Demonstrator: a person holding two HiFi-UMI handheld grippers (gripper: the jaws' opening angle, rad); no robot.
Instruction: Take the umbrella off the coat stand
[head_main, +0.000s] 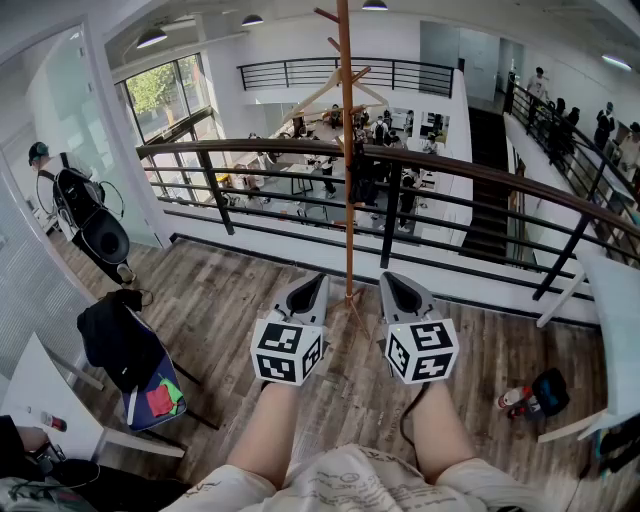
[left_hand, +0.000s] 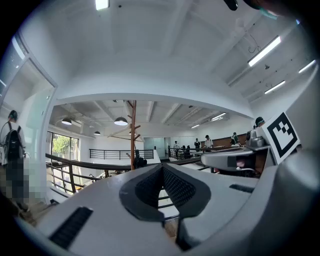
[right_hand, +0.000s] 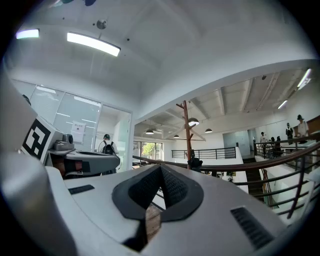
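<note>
You hold the left claw (head_main: 316, 279) and the right claw (head_main: 393, 279) level, side by side in the lower middle, aimed at the coat stand (head_main: 347, 120). I think that is to line up your walk. Both claws are shut with nothing in them. The umbrella (head_main: 362, 180) looks like the dark bundle on the pole, in the upper middle, well apart from both claws.
</note>
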